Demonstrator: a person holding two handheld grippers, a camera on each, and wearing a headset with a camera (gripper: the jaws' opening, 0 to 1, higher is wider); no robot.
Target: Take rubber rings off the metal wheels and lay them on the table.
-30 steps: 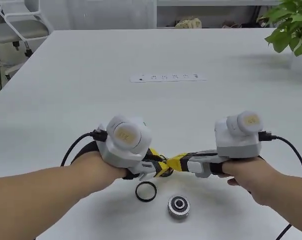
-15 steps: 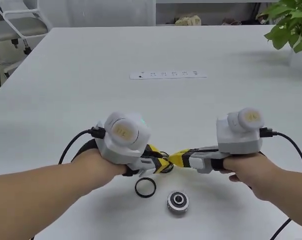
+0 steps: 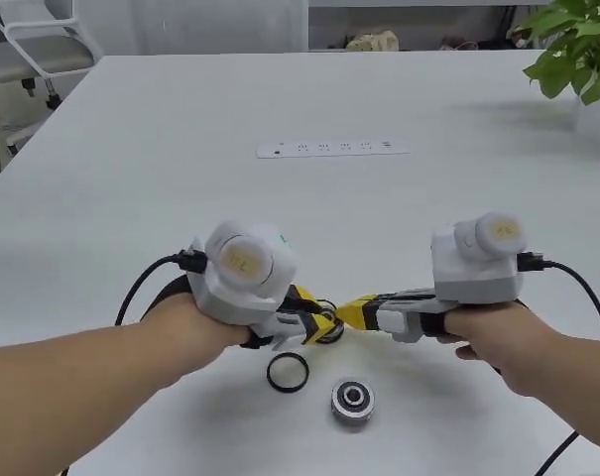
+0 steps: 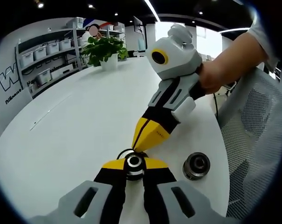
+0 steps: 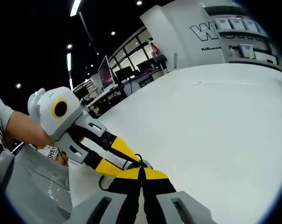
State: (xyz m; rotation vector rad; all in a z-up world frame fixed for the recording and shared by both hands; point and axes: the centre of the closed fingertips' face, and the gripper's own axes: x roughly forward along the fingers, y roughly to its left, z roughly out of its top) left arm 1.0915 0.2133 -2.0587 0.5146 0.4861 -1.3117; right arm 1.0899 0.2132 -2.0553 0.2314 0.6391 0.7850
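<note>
My left gripper (image 3: 317, 326) (image 4: 134, 164) is shut on a small metal wheel (image 3: 331, 333) (image 4: 134, 161) with a black rubber ring around it, held just above the white table (image 3: 180, 178). My right gripper (image 3: 347, 313) (image 5: 141, 172) meets it tip to tip, shut on the ring's edge (image 5: 139, 162). In the left gripper view the right gripper's yellow tips (image 4: 141, 143) touch the top of the wheel. A loose black rubber ring (image 3: 288, 372) lies flat on the table below the grippers. Beside it sits a bare metal wheel (image 3: 353, 399) (image 4: 196, 165).
A white power strip (image 3: 334, 150) lies mid-table, far beyond the grippers. A potted plant (image 3: 575, 52) stands at the back right, a white chair (image 3: 32, 45) at the back left. Black cables (image 3: 146, 288) trail from both grippers. A mesh chair back (image 4: 257, 135) is beside the table's near edge.
Both grippers have stayed tip to tip on the wheel. The ring and the bare wheel on the table have not moved; the picture has shifted slightly.
</note>
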